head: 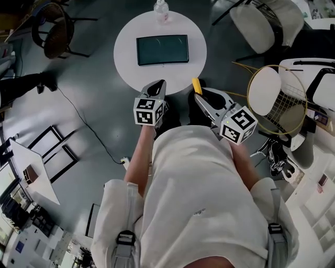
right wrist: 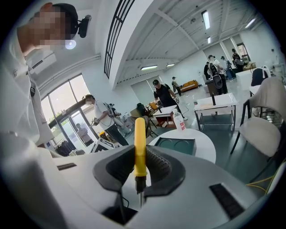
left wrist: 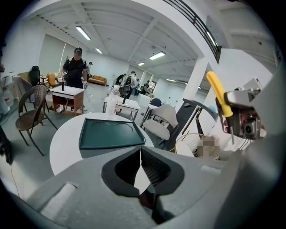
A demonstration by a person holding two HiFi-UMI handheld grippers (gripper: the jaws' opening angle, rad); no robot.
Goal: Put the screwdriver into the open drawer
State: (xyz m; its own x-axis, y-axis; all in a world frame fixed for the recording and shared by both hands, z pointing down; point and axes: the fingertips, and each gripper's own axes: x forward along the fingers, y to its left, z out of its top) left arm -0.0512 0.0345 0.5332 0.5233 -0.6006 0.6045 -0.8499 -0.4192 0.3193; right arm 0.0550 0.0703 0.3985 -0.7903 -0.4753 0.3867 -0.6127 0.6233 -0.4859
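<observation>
The screwdriver has a yellow handle and a thin metal shaft. My right gripper is shut on it, with the handle standing up past the jaws. In the head view the yellow handle pokes out of the right gripper, held in front of the person's body. The left gripper view also catches the screwdriver at the right. My left gripper is shut with nothing between its pads, and sits beside the right one in the head view. No drawer shows in any view.
A round white table stands just ahead, bearing a dark green tray and a water bottle. A badminton racket lies to the right. Chairs stand beyond. A cable runs across the floor. Several people stand far off.
</observation>
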